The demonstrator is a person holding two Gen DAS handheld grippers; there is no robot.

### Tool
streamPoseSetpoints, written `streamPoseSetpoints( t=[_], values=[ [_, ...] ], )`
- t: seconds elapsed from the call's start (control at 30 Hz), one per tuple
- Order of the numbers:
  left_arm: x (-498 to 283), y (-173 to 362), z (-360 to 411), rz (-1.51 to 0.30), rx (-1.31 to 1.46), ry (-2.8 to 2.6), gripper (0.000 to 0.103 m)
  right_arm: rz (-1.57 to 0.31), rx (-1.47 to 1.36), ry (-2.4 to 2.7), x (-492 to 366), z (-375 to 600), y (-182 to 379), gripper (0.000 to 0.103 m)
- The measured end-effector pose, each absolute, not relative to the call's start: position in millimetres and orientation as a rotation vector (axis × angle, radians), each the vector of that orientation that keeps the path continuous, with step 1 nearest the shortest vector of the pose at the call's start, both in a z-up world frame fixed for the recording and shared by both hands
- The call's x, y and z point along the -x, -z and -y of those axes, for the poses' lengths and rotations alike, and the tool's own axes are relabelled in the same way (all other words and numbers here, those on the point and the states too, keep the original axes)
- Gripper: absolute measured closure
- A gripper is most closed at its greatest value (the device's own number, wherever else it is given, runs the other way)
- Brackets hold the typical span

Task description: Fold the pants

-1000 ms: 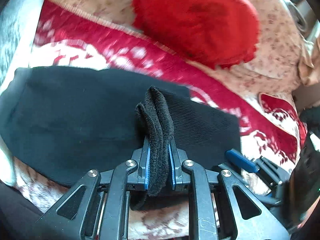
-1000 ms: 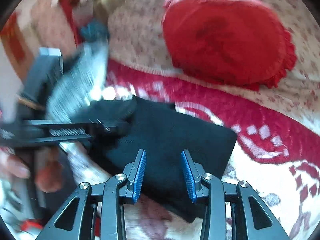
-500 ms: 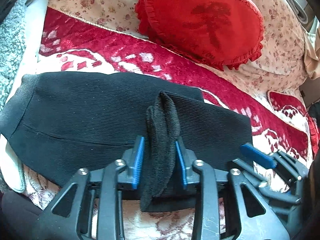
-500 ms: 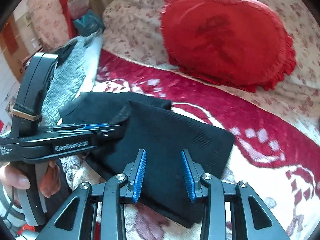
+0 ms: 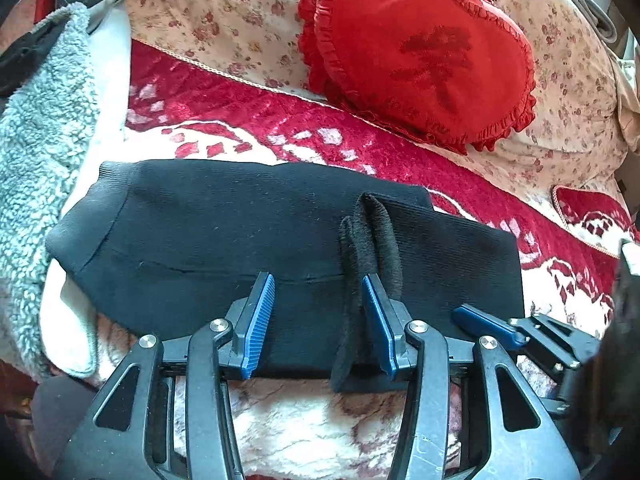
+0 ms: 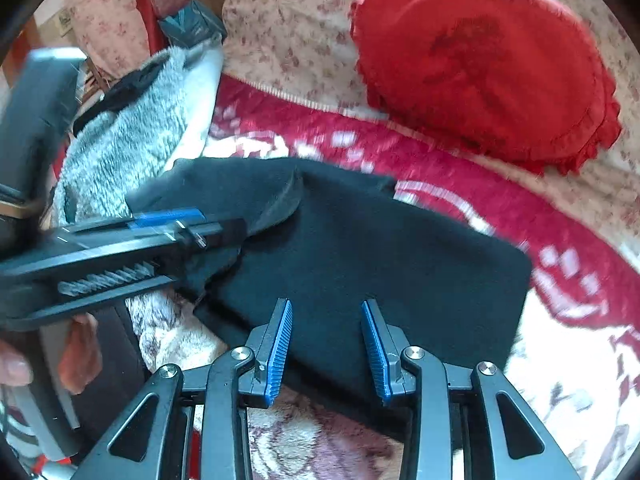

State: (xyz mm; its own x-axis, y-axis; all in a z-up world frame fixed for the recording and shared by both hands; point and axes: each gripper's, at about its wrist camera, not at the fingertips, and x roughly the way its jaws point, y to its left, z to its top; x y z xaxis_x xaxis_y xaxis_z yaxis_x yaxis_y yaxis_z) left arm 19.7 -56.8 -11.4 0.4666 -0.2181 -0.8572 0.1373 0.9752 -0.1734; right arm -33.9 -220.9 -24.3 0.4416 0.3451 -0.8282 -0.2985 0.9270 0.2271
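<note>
The black pants (image 5: 248, 236) lie folded into a wide band on the red and cream blanket. They also show in the right wrist view (image 6: 380, 248). A raised fleecy fold (image 5: 370, 240) of the cloth stands against the inner face of my left gripper's right finger. My left gripper (image 5: 318, 300) is open over the near edge of the pants and holds nothing. It shows from the side in the right wrist view (image 6: 188, 226). My right gripper (image 6: 326, 328) is open and empty over the near right part of the pants. One of its blue fingers (image 5: 484, 322) shows in the left wrist view.
A red heart-shaped cushion (image 5: 424, 60) leans on the floral sofa back (image 5: 224, 16) behind the pants. A grey fleece garment (image 5: 40, 128) lies at the left edge. The red patterned blanket (image 5: 280, 120) covers the seat.
My left gripper has opened and let go of the raised fold of the pants. The fold now leans on its right finger. My right gripper stayed open.
</note>
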Motion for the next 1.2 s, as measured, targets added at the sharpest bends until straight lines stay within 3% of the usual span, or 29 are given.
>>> streamPoseSetpoints(
  t=[0.37,1.2],
  values=[
    [-2,13,40,-1.078,0.119,0.188,0.058,-0.997,-0.056,-0.375,25,218,0,0.068],
    [29,11,7,-1.062,0.163,0.106,0.058,-1.025,-0.052,-0.384,4,176,12,0.068]
  ],
)
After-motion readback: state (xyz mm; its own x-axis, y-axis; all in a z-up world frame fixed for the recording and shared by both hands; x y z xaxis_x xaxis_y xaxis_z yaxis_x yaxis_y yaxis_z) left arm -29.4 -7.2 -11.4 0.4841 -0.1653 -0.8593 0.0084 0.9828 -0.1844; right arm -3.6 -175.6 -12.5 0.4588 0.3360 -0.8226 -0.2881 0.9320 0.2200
